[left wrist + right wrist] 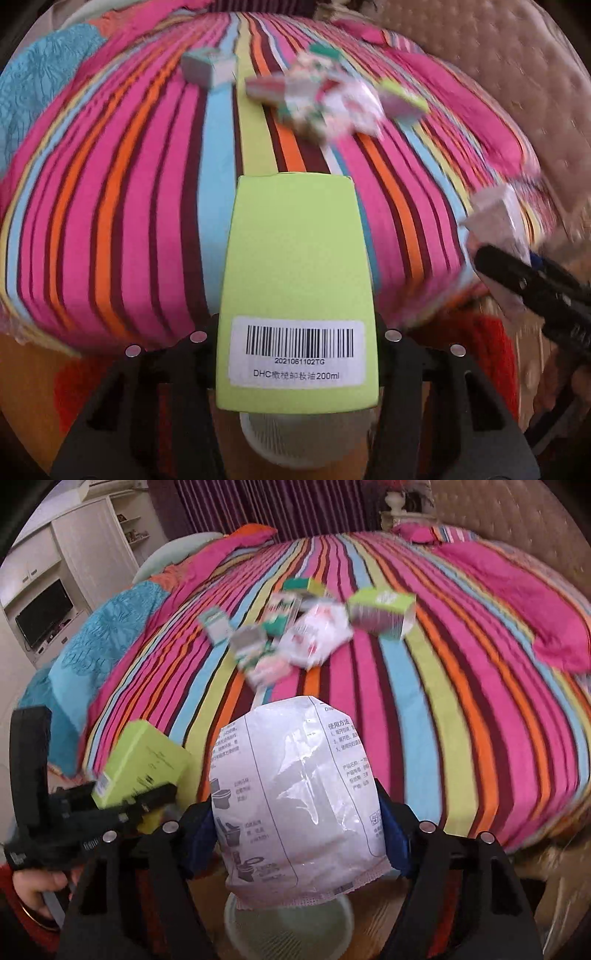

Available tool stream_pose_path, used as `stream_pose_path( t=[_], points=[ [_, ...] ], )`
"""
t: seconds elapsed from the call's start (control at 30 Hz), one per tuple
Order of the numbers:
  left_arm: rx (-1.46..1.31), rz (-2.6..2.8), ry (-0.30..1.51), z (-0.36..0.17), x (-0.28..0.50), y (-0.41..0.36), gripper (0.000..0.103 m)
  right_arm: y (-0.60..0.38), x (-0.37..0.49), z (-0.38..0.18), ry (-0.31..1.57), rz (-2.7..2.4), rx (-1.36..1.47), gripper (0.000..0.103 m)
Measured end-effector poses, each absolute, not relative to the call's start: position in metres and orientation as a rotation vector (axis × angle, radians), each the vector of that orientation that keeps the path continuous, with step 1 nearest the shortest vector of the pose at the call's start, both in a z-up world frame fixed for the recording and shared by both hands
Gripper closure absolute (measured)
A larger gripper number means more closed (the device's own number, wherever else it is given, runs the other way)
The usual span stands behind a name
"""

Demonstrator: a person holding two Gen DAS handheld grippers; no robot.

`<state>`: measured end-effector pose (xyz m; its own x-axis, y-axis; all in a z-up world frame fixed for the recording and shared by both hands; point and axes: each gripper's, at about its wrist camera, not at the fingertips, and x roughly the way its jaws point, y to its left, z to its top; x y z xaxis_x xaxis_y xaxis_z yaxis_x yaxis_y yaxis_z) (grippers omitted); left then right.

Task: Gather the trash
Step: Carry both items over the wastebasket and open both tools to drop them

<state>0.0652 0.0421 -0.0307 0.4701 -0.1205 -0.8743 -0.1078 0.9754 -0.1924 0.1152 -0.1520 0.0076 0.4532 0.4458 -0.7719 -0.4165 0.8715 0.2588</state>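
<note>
My left gripper [297, 332] is shut on a lime green box [295, 280] with a barcode label, held above a pale mesh bin [295, 439] on the floor. The box also shows in the right wrist view [144, 764]. My right gripper [299, 819] is shut on a white plastic wrapper [295, 782] with printed text, over the same bin [288, 930]. The wrapper also shows at the right of the left wrist view [495, 225]. A pile of small boxes and wrappers [325, 96] lies on the striped bed [110, 206], also visible in the right wrist view [295, 631].
A separate small box [208, 66] lies left of the pile. A green box [380, 613] lies at the pile's right. Pink pillows [517, 598], a padded headboard [498, 55], a teal quilt [92, 642] and a cabinet with a TV [44, 616] surround the bed.
</note>
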Motion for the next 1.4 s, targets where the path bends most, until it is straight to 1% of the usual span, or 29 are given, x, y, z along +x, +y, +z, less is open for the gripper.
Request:
stream_pose_path(
  t=[0.1, 0.23, 0.43, 0.57, 0.83, 1.0, 1.17, 1.2, 1.23, 1.27, 1.3, 1.4],
  points=[
    [-0.211, -0.032, 1.139, -0.048, 0.039, 0.029, 0.055, -0.148, 0.095, -0.014, 1.053, 0.553, 0.074, 0.033],
    [-0.269, -0.043, 1.244, -0.083, 0.019, 0.022, 0.055, -0.143, 0.081, -0.049, 1.184, 0.540, 0.129, 0.033],
    [-0.338, -0.059, 1.432, -0.139, 0.013, 0.015, 0.055, -0.145, 0.083, -0.116, 1.447, 0.467, 0.233, 0.033],
    [-0.358, -0.068, 1.531, -0.168, 0.016, 0.011, 0.055, -0.143, 0.086, -0.147, 1.570, 0.439, 0.267, 0.033],
    [-0.425, -0.022, 1.720, -0.235, 0.023, 0.006, 0.055, -0.130, 0.102, -0.210, 1.768, 0.336, 0.325, 0.033],
    [-0.380, 0.026, 1.785, -0.262, 0.029, 0.003, 0.054, -0.132, 0.100, -0.251, 1.839, 0.257, 0.327, 0.033],
    [-0.415, 0.033, 1.855, -0.282, 0.026, 0.004, 0.054, -0.132, 0.097, -0.274, 1.922, 0.262, 0.378, 0.031],
    [-0.434, 0.028, 1.870, -0.285, 0.026, 0.004, 0.052, -0.133, 0.097, -0.278, 1.934, 0.254, 0.401, 0.031],
    [-0.443, 0.028, 1.882, -0.286, 0.025, 0.006, 0.040, -0.135, 0.096, -0.282, 1.937, 0.238, 0.410, 0.030],
    [-0.442, 0.036, 1.900, -0.289, 0.025, 0.007, 0.030, -0.137, 0.096, -0.286, 1.938, 0.218, 0.417, 0.017],
    [-0.430, 0.046, 1.912, -0.292, 0.024, 0.007, 0.016, -0.140, 0.096, -0.289, 1.940, 0.205, 0.423, 0.007],
    [-0.438, 0.052, 1.910, -0.297, 0.024, 0.009, 0.015, -0.147, 0.097, -0.294, 1.933, 0.173, 0.452, 0.007]
  ],
)
